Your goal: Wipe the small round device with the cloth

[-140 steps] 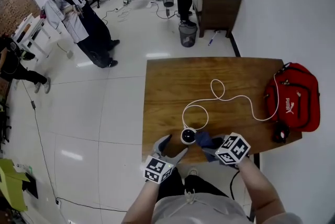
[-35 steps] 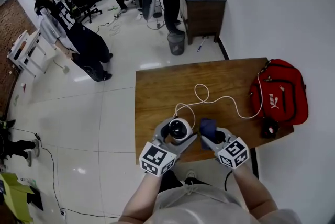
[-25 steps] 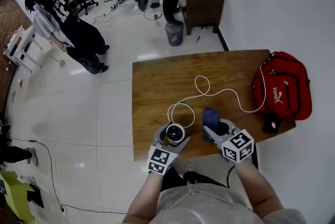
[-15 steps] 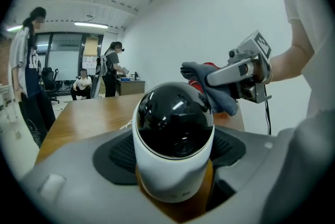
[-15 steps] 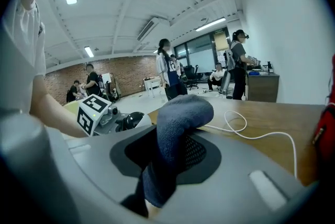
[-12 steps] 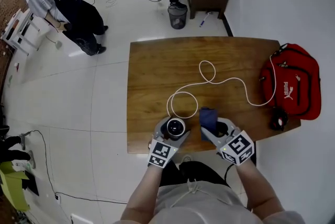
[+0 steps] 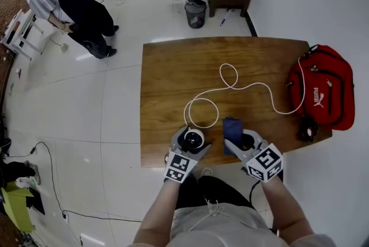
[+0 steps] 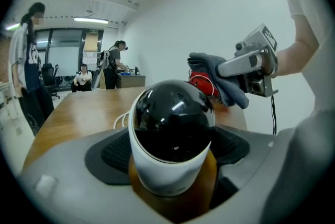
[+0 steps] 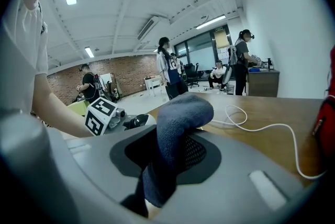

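From the head view, my left tongs (image 7: 190, 140) sit at the near edge of the desk (image 7: 173, 78), with the small round device (image 7: 193, 138) standing between the two jaws. My right tongs (image 7: 237, 142) are just beside them, carrying the dark blue cloth (image 7: 232, 127), apart from the device. A white cable (image 7: 230, 87) loops across the desk, and a red bag (image 7: 326, 93) lies at its far right end.

In the left gripper view, the jaws are opening. The device (image 8: 170, 134), a black dome in a white collar, stands on the desk between them, and I see no pad pressing it.

In the right gripper view, the jaws are clamped on the cloth (image 9: 175, 134), which bulges up over them in a folded hump.
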